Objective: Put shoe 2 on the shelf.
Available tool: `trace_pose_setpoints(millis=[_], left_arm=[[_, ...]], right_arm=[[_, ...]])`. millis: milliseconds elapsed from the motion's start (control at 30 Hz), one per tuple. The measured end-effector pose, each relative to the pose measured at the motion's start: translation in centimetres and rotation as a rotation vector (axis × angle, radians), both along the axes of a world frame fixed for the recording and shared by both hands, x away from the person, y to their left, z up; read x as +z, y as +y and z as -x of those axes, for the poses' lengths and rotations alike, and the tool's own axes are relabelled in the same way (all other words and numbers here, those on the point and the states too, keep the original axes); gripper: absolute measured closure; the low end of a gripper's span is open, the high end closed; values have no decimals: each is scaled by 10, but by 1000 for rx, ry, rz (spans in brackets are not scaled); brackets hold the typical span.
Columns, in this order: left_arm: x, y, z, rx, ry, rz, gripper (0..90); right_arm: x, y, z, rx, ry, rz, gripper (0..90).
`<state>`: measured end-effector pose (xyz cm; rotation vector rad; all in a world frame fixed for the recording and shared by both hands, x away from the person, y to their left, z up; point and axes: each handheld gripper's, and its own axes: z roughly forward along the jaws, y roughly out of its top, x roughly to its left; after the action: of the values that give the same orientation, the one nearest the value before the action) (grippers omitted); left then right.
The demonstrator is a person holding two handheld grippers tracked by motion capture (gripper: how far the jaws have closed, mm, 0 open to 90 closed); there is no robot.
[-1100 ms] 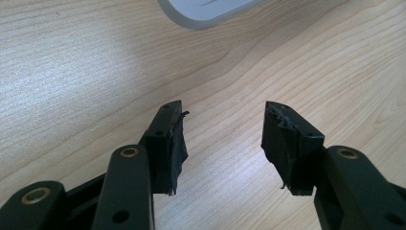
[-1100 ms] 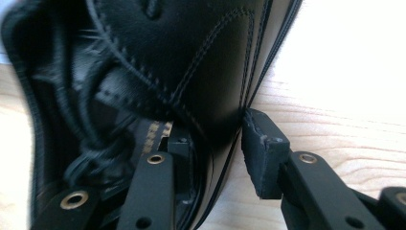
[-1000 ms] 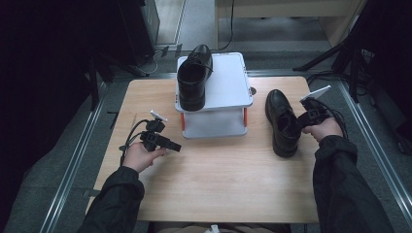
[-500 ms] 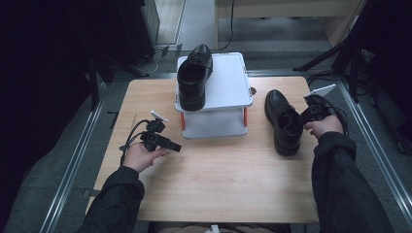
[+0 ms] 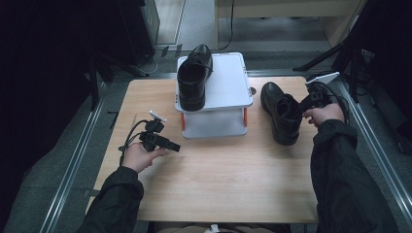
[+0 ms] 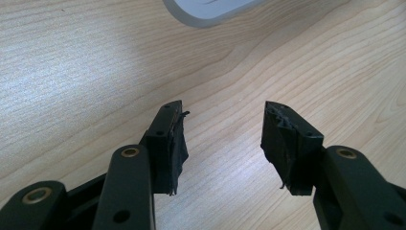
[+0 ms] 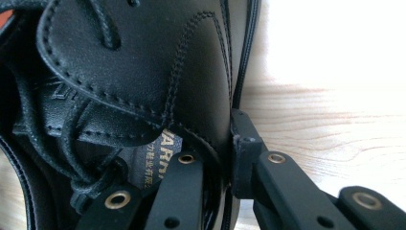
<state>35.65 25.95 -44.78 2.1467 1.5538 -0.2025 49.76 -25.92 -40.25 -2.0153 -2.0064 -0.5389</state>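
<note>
My right gripper [image 7: 218,158] clamped the side wall of the black leather lace-up shoe [image 5: 280,112] at three o'clock on the wooden table [image 5: 228,179]. My left gripper [image 6: 222,139], at eight o'clock, stood open and empty.

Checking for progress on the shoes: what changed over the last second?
Almost nothing. The right gripper remains clamped on the side wall of the shoe on the table, perhaps nudged slightly left. The left gripper stays open, and the shoe on the white stand is unmoved.
</note>
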Motion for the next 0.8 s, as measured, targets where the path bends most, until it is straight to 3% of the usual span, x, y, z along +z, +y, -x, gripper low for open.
trace_pose_setpoints(millis=[200,433,533,800], left_arm=[[0,-1,0,2,-1,6,498],[-1,-2,0,3,4,4,499],[-1,-2,0,-8,6,5,499],[-2,-4,0,-22,13,5,499]], right_arm=[[31,3,-6,-20,-26,-15,849],[80,7,-14,-35,-90,7,849],[101,11,-19,-40,-109,-7,849],[152,45,-32,-9,-146,12,848]])
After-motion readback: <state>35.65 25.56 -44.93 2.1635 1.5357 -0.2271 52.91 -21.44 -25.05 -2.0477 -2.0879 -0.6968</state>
